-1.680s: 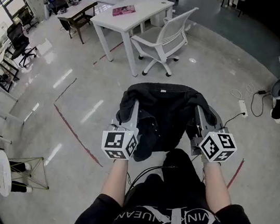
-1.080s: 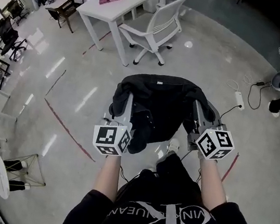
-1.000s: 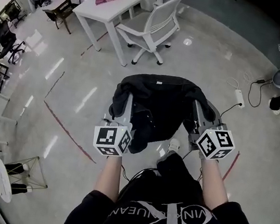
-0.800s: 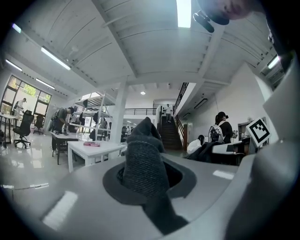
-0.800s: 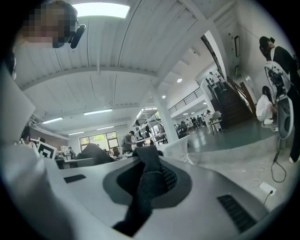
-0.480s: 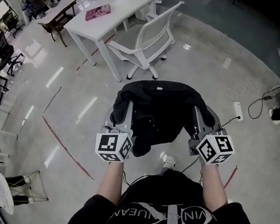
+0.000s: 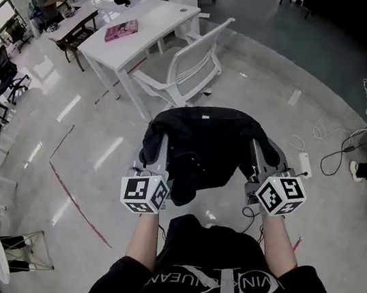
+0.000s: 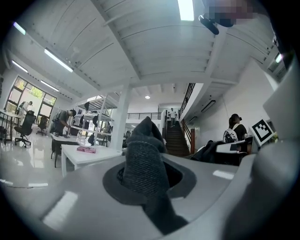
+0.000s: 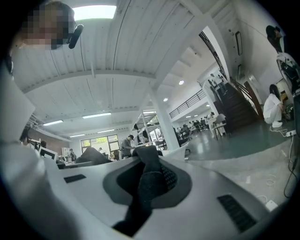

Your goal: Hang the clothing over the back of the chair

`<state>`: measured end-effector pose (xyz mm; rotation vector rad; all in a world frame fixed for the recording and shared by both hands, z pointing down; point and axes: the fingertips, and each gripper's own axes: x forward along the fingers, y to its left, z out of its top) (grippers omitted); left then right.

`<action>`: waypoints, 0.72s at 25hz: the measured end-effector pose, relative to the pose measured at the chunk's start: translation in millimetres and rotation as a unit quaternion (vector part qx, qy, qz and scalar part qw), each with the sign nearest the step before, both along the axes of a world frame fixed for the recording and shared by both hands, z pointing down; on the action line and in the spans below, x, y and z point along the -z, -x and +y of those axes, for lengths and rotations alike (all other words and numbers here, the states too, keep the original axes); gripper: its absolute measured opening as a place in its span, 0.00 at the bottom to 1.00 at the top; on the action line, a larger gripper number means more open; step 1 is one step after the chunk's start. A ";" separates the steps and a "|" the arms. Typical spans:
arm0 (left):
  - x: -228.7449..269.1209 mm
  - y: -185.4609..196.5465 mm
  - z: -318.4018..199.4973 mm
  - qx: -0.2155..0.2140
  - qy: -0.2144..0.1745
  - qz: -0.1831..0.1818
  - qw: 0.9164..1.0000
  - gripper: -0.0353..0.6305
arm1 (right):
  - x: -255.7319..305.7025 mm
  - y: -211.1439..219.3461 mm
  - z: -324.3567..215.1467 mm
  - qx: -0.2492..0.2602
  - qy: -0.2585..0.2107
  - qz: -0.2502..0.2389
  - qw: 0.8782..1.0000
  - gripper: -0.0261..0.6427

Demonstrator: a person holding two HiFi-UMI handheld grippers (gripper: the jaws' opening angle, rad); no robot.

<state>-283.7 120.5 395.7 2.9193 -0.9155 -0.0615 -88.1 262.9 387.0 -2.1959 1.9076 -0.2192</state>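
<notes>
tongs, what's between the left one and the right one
The black garment spans the gap, gripped by the left tongs and the right tongs; the head view shows it.

**Closer to the chair**

We have carried the clothing (image 7: 205, 139) forward across the floor. The white chair (image 7: 186, 63), which stood well beyond it, now sits just past its far edge, and its wheeled base almost meets the black cloth in the head view. The desk (image 7: 155, 20) and its pink book (image 7: 121, 30) have slid left and nearer. At right, the power strip (image 7: 303, 165) has drawn level with the clothing. The red floor line (image 7: 77, 205) has drifted left.
</notes>
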 end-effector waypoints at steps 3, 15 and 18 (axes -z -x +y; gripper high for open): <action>0.7 -18.4 -5.7 -0.005 0.003 0.001 1.000 0.15 | 2.3 -20.3 -2.9 -0.008 -0.004 -0.001 1.000 0.09; -17.7 -102.4 -43.5 -0.041 0.013 -0.002 0.999 0.15 | -15.4 -93.2 -31.8 -0.042 0.005 -0.021 0.999 0.09; -17.6 -135.0 -58.8 -0.048 0.018 -0.001 0.999 0.15 | -14.7 -118.7 -48.0 -0.040 0.011 -0.019 0.999 0.09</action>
